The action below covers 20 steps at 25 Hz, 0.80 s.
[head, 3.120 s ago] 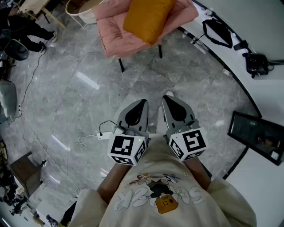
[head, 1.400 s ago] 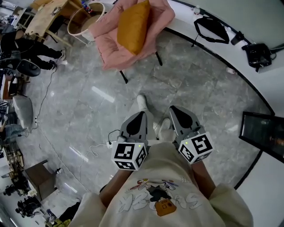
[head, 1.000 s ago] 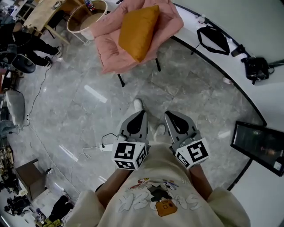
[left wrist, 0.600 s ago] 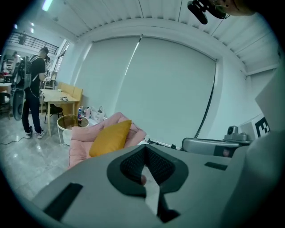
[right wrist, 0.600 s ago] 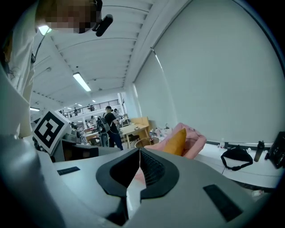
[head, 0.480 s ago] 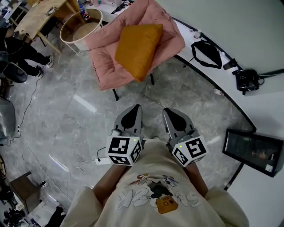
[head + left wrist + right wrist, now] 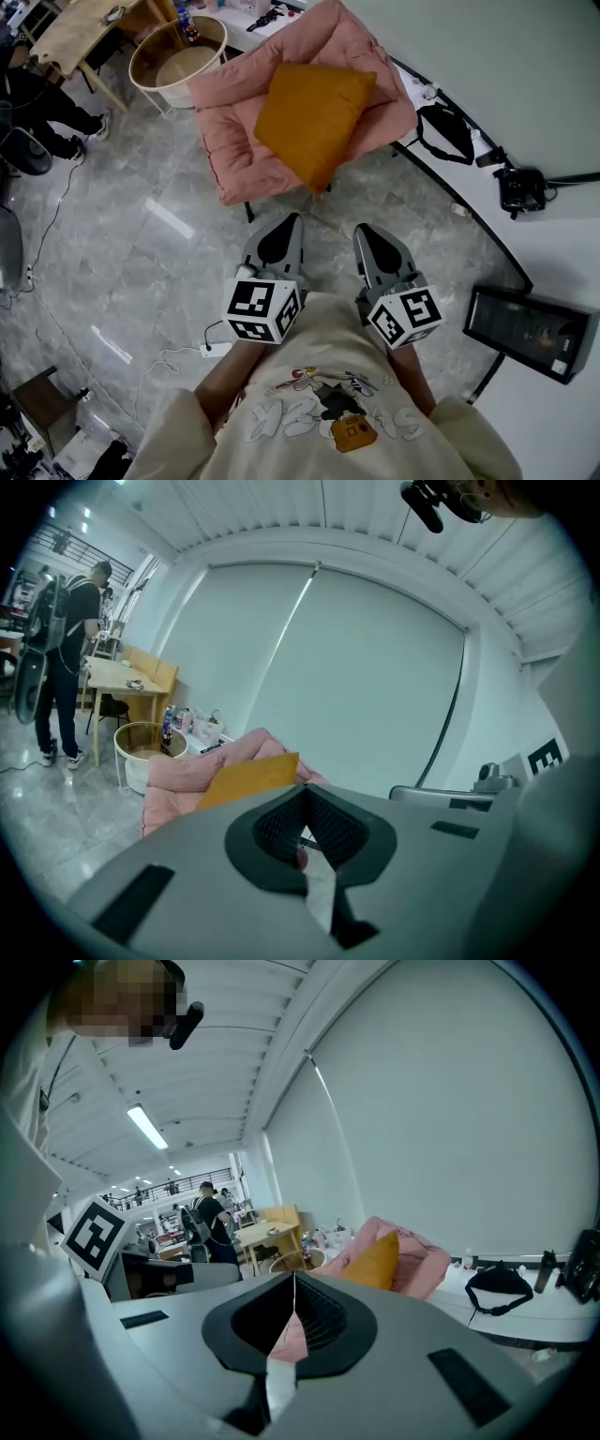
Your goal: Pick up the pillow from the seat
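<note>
The orange pillow (image 7: 314, 117) lies tilted on the seat of the pink padded armchair (image 7: 234, 141). Its lower corner reaches the seat's front edge, and nothing touches it. Both grippers are held side by side, low in front of the person's cream sweatshirt (image 7: 319, 370). They point toward the chair and are well short of it.

The left gripper (image 7: 292, 219) has its jaws closed tip to tip with nothing between them. Through the shaped hollow behind the tips, only pale floor and a sliver of pink show. The right gripper (image 7: 362, 230) is the same, with its jaws pressed together and empty.

In the left gripper view the pillow appears as a flat orange slab just above the jaw tips, lying against the pink cushion. In the right gripper view it sits up and to the right of the tips (on the chair, leaning into the backrest).

Left of the chair stands a round white side table (image 7: 178, 58) with a wooden top, and beyond it a wooden desk (image 7: 84, 23). A person in dark clothes (image 7: 42, 94) stands by the desk. On the white curved platform (image 7: 572, 239) at the right lie a black bag (image 7: 448, 131), a black camera (image 7: 521, 189) and a dark framed screen (image 7: 525, 323). A white power strip (image 7: 216, 350) with its cable lies on the grey marble floor (image 7: 112, 244), near the person's left side.
</note>
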Motion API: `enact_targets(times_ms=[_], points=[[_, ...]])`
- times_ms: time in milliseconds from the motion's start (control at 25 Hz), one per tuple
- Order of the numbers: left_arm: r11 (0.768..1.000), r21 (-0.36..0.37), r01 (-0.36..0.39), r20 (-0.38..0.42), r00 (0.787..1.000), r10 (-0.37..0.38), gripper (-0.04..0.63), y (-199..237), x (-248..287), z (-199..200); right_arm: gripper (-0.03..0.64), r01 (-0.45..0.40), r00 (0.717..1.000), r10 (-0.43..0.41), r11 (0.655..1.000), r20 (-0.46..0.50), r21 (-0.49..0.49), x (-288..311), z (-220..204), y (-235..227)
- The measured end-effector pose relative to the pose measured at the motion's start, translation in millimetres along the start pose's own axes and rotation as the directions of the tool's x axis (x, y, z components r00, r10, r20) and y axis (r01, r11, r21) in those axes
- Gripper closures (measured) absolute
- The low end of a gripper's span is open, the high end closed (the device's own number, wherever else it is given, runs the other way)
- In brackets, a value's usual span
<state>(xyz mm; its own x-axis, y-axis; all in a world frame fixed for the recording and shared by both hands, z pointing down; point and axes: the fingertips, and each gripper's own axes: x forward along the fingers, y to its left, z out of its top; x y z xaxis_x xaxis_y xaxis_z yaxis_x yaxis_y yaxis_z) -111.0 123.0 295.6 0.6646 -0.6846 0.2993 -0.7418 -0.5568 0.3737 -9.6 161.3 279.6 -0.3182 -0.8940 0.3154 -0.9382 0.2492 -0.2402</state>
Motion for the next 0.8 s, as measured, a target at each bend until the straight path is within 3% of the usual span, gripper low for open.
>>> enact_targets(times_ms=[360, 800], points=[[1.000, -0.026, 0.013, -0.032, 0.999, -0.014, 0.592, 26.1, 18.6, 2.1, 0.596, 0.043, 0.998, -0.042, 0.998, -0.039, 0.037, 30.1, -3.0, -10.2], [1.000, -0.005, -0.028, -0.071, 0.997, 0.027, 0.592, 47.2, 71.5, 17.2, 0.595, 0.007, 0.998, -0.002, 0.996, -0.064, 0.085, 86.6, 5.2, -49.7]])
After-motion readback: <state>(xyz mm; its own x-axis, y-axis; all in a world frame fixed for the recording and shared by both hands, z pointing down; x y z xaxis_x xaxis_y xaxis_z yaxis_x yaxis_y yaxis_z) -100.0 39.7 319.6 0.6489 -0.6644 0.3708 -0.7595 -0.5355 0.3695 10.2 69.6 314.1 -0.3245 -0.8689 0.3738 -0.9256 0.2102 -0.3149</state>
